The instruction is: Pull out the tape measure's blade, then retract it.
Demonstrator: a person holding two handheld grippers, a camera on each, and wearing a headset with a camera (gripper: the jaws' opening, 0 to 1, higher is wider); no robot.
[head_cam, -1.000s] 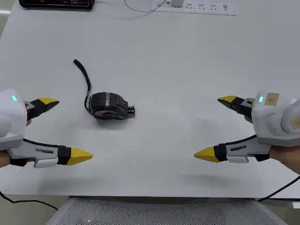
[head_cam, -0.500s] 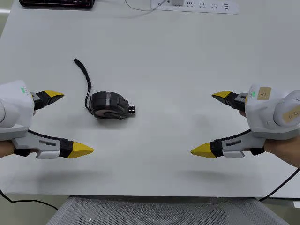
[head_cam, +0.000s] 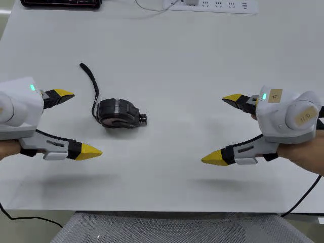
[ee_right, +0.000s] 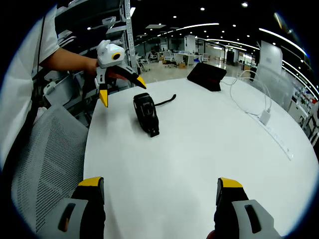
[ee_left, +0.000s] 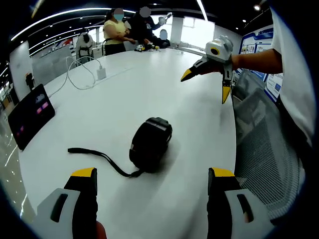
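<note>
Just eased my left gripper (head_cam: 82, 122) and right gripper (head_cam: 217, 129) inward, fingers wide on both; tape measure (head_cam: 118, 113) untouched, nothing pulled yet.

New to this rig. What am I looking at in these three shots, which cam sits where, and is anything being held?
No robot here: a person holds a hand tool with two-jaw tongs in each hand. The wide picture comes from a headset camera looking down at the bench. The two round pictures come from a camera riding on each tool, looking out along its own yellow-tipped jaws at the bottom. In the head view the left tongs and right tongs hang above the white table, both open, holding nothing. Between them, nearer the left, lies a black tape measure with its strap trailing away; nothing is pulled out of it yet. At the far edge sit a power strip and a dark device.
</note>
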